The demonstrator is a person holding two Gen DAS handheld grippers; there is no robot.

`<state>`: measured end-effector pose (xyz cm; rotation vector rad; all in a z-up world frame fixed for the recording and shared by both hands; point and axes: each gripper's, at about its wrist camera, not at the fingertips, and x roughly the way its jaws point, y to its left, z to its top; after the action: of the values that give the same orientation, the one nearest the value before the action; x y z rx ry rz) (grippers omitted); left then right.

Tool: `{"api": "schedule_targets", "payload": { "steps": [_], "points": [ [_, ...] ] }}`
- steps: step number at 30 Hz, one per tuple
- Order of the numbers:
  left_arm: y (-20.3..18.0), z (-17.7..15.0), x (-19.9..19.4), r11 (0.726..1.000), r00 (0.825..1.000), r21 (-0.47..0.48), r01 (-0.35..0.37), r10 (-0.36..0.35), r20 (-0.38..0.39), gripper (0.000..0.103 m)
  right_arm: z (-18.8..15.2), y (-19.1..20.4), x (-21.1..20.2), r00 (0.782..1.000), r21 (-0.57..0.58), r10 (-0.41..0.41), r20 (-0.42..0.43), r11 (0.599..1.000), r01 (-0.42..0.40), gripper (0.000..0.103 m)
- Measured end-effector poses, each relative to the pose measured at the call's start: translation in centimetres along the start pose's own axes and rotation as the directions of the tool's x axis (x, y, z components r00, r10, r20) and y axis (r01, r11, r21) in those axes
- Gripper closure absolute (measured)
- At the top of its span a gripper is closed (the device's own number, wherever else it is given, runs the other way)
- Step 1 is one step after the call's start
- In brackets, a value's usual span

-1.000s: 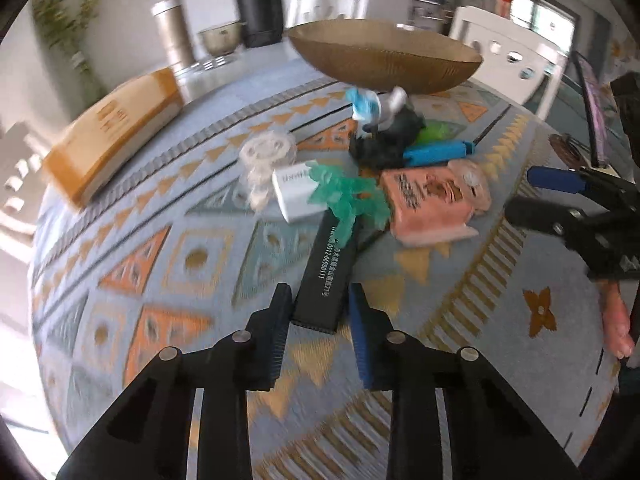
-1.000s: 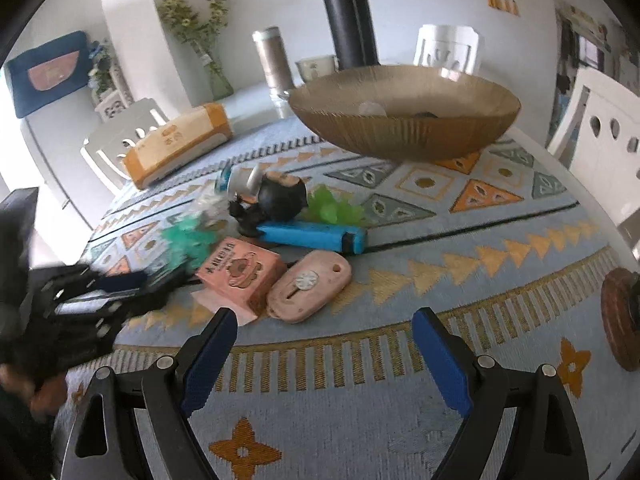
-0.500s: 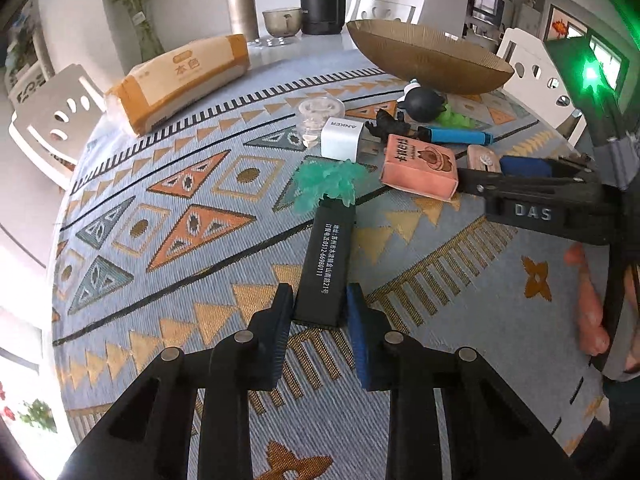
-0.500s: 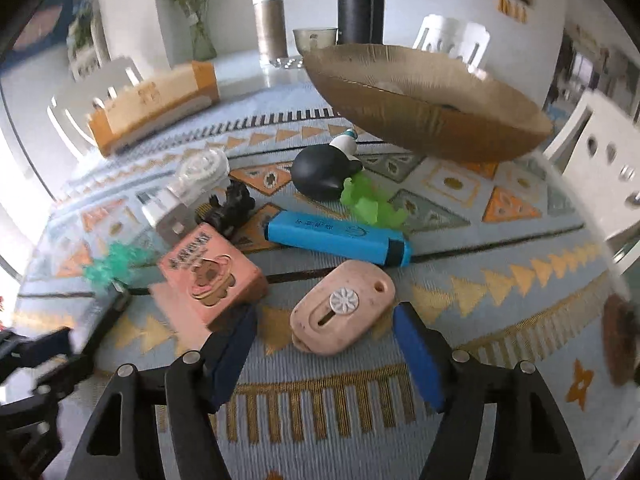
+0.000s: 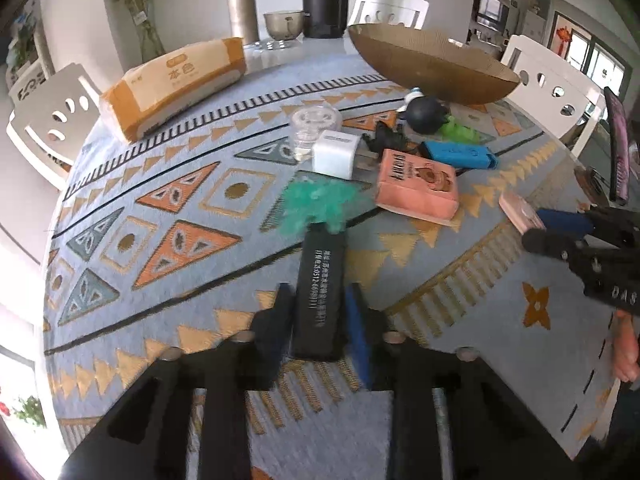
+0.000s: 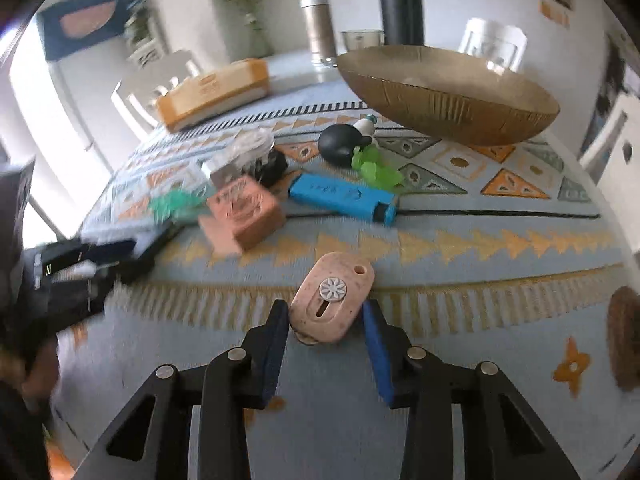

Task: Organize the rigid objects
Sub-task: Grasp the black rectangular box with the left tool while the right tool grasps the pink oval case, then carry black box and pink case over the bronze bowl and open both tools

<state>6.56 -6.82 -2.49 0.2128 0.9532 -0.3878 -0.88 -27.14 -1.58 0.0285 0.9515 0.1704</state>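
Two grippers worked over a round table under a blue patterned cloth [image 5: 168,200]. Well beyond both jaws sat a wide gold ribbed bowl [image 6: 448,92]. Between the bowl and the jaws lay a salmon-pink printed box [image 5: 416,188] and a blue marker pen [image 6: 344,196]. Left gripper [image 5: 320,320] was clamped on a long black rectangular bar with white print [image 5: 320,284], pads pressing both sides. Right gripper [image 6: 326,340] was closing; a pink oval plastic case with a white flower button [image 6: 332,296] sat between its jaws, left pad touching, right pad just apart.
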Motion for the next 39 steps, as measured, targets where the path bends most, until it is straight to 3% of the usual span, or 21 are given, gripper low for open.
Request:
{"api": "schedule_targets", "payload": {
  "steps": [3, 8, 10, 13, 15, 16, 18, 19, 20, 25, 27, 30, 33, 39],
  "points": [
    [-0.7, -1.0, -0.7, 1.000, 1.000, -0.004, -0.020, 0.020, 0.007, 0.082, -1.0, -1.0, -0.6, 1.000, 0.012, 0.025, -0.011, 1.000, -0.025, 0.065],
    [-1.1, -3.6, -2.7, 0.998, 0.999, -0.042, 0.051, -0.051, 0.005, 0.082, -1.2, -1.7, -1.0, 0.998, 0.062, 0.054, -0.013, 0.997, -0.053, 0.054],
    [-1.2, -4.3, -3.1, 0.998, 0.999, -0.040, 0.048, -0.048, 0.006, 0.082, -1.1, -1.0, -0.8, 0.999, 0.061, 0.031, -0.009, 0.998, -0.031, 0.050],
    [-1.7, -4.9, -3.5, 1.000, 1.000, -0.017, 0.016, -0.016, 0.007, 0.081, -0.9, 0.2, -0.3, 0.998, 0.052, -0.066, 0.000, 0.996, 0.066, 0.050],
    [-2.1, -4.8, -3.4, 1.000, 1.000, -0.007, 0.000, 0.001, 0.005, 0.073, -0.9, 1.2, 0.0, 0.989, 0.020, -0.149, 0.005, 0.989, 0.149, 0.056],
    [-2.2, -4.6, -3.2, 1.000, 1.000, -0.010, 0.000, 0.000, 0.000, 0.065, -0.9, 1.7, 0.0, 0.985, 0.002, -0.172, 0.016, 0.985, 0.172, 0.064],
    [-2.3, -4.3, -2.9, 1.000, 1.000, -0.012, -0.005, 0.005, 0.010, 0.065, -1.1, 2.0, -0.1, 0.987, -0.014, -0.160, 0.025, 0.987, 0.161, 0.069],
    [-2.4, -4.1, -2.8, 1.000, 1.000, -0.008, -0.006, 0.006, 0.015, 0.067, -1.2, 2.1, -0.1, 0.985, -0.023, -0.170, 0.028, 0.985, 0.171, 0.069],
    [-2.4, -3.9, -2.7, 1.000, 1.000, -0.011, -0.007, 0.007, 0.019, 0.081, -1.2, 2.2, -0.2, 0.984, -0.030, -0.174, 0.030, 0.984, 0.175, 0.069],
    [-2.6, -3.8, -4.2, 0.997, 0.997, -0.052, 0.064, -0.062, 0.051, 0.082, -1.5, 2.2, -1.7, 0.995, -0.019, -0.077, 0.066, 0.997, 0.079, 0.069],
    [-2.5, -3.6, -5.7, 0.986, 0.986, -0.073, 0.147, -0.140, 0.095, 0.082, -1.2, 2.4, -2.9, 0.993, -0.021, -0.065, 0.100, 0.998, 0.067, 0.069],
    [-1.7, -2.6, -8.0, 0.945, 0.942, -0.114, 0.308, -0.285, 0.179, 0.082, -0.4, 2.6, -4.9, 0.987, -0.015, -0.034, 0.159, 0.999, 0.037, 0.069],
    [-1.6, -1.4, -9.3, 0.932, 0.925, -0.118, 0.343, -0.312, 0.219, 0.082, 0.1, 2.8, -6.8, 0.976, -0.016, -0.021, 0.217, 1.000, 0.025, 0.069],
    [-2.5, 2.7, -11.8, 0.946, 0.911, -0.065, 0.317, -0.285, 0.298, 0.082, 2.4, 2.4, -10.1, 0.951, -0.013, -0.064, 0.303, 0.997, 0.071, 0.069]
  ]
}}
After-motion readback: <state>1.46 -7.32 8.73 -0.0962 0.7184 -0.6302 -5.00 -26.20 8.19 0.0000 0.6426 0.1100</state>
